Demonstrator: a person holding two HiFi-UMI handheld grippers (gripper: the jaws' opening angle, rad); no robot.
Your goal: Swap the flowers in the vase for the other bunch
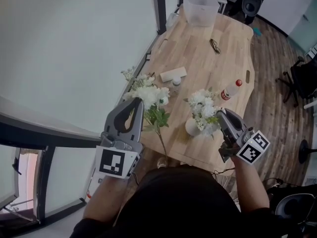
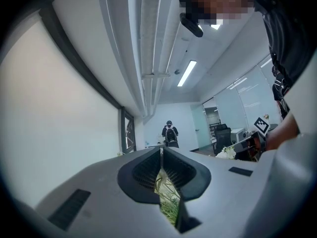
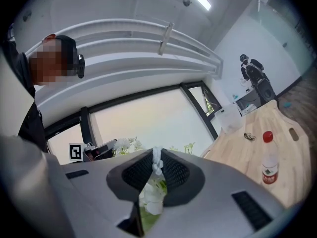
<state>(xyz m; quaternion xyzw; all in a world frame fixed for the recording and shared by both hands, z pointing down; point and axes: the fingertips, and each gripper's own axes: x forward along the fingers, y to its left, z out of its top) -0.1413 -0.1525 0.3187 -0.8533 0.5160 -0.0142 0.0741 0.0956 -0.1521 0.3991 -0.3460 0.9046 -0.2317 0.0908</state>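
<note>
A small white vase (image 1: pixel 192 128) stands near the front edge of the wooden table (image 1: pixel 218 68), with a bunch of white flowers (image 1: pixel 203 103) in it. My right gripper (image 1: pixel 221 114) reaches in from the right, shut on a white sprig of that bunch (image 3: pixel 156 158) between its pads. A second bunch of white flowers (image 1: pixel 148 95) with a long green stem (image 1: pixel 161 142) hangs over the table's left edge. My left gripper (image 1: pixel 137 103) is shut at its base, with green leaves (image 2: pixel 168 197) showing behind the closed jaws.
On the table stand a red-capped bottle (image 1: pixel 230 90), a white block (image 1: pixel 173 75) beside a small jar (image 1: pixel 176 83), glasses (image 1: pixel 215 46) and a clear plastic tub (image 1: pixel 200 6) at the far end. A window wall runs along the left; an office chair (image 1: pixel 302 78) stands right.
</note>
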